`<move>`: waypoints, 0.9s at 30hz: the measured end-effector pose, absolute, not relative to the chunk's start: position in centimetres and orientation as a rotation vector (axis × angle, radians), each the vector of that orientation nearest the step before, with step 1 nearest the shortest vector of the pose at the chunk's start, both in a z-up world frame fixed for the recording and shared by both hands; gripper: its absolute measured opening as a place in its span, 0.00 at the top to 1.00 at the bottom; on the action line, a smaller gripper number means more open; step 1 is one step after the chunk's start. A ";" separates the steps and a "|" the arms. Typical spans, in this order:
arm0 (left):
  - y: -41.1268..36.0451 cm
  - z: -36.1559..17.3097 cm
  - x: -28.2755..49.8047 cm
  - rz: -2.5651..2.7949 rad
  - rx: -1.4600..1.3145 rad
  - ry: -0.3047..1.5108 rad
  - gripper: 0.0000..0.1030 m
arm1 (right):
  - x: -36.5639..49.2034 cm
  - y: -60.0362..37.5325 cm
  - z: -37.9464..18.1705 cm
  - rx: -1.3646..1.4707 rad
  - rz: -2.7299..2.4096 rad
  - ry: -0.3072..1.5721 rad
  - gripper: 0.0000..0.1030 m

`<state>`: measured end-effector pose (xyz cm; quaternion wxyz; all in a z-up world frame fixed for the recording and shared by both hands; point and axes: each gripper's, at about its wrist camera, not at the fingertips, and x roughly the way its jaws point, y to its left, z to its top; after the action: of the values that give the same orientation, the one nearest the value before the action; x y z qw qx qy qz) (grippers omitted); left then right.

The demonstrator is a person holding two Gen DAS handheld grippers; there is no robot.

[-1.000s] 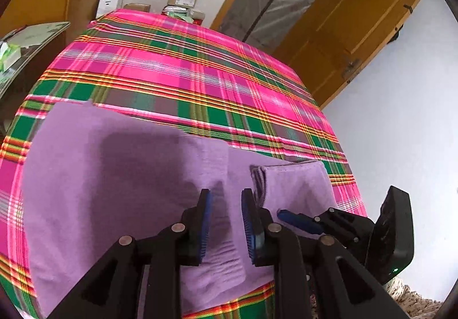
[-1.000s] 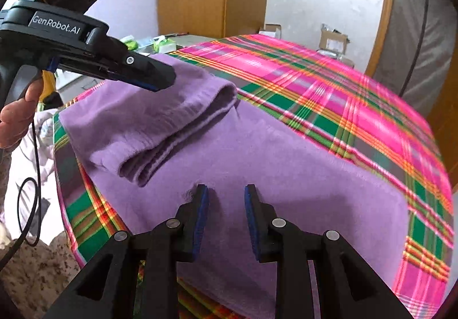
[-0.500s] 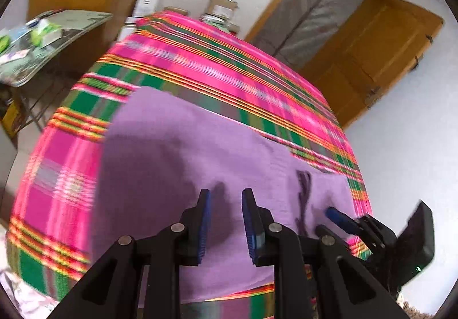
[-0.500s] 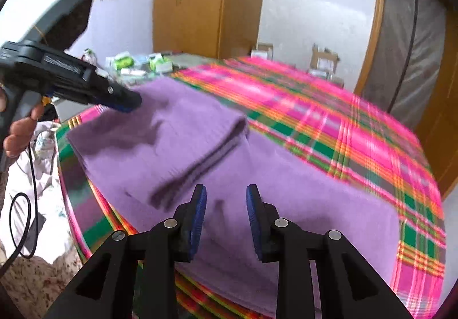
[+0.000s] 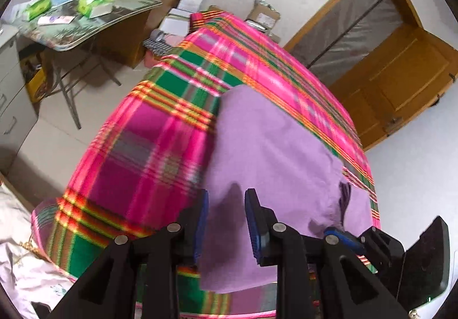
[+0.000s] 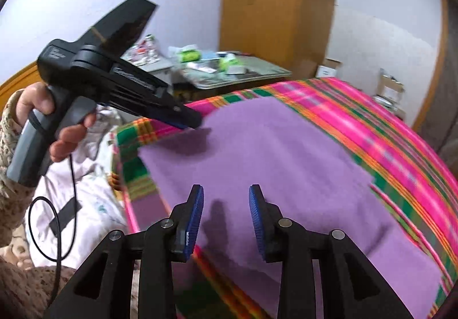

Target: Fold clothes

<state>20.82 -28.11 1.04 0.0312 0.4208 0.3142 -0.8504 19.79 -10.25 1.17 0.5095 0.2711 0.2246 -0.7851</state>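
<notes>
A: From the left wrist, where does the garment sit?

B: The purple garment (image 5: 274,164) lies flat on the plaid cloth (image 5: 148,153) covering the table, toward the cloth's near edge, with its near hem draped over that edge. A small fold shows on the garment's right side, just beside the right claw (image 5: 340,234).

A: And the left claw (image 5: 224,224)?

B: Its jaws are opening, with the garment's left edge below them; the pads are not pressing on it. My advice: come down square on that edge and catch every layer, because the fabric looks soft and would sag from a shallow pinch.

A: Any boxes?

B: Cardboard boxes (image 5: 190,2) stand beyond the far end of the plaid cloth; what they hold is hidden. A side table (image 5: 94,21) left of the cloth carries green packets.

A: Now the right wrist?

B: Here the right claw (image 6: 226,218) hangs over the garment (image 6: 274,164) near the cloth's near edge, jaws opening, nothing clamped. A hand (image 6: 57,124) holds the left claw (image 6: 189,120) at the garment's far left corner. I'd grip both ends level, then lift together so the crease runs straight
</notes>
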 end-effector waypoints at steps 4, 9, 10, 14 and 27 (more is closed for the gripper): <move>-29.1 0.3 20.8 -2.604 1.315 0.982 0.74 | 21.5 -12.7 0.7 0.626 -1.843 0.553 0.62; -30.0 -0.5 20.3 -2.576 1.347 1.005 0.74 | 22.7 -15.9 -0.3 0.648 -1.757 0.539 0.61; -30.1 -0.5 20.0 -2.582 1.348 1.007 0.74 | 23.0 -16.4 -0.4 0.649 -1.736 0.529 0.60; -30.7 -0.5 18.9 -2.586 1.364 1.044 0.72 | 23.5 -17.6 -1.1 0.638 -1.738 0.554 0.47; -30.8 -0.9 13.2 -2.644 1.502 1.019 0.67 | 23.3 -19.7 -2.5 0.690 -1.905 0.587 0.47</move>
<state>13.21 -30.76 -0.89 -0.0327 0.4682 0.3176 -0.8240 23.27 -19.68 -2.52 0.4935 0.2845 0.2419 -0.7855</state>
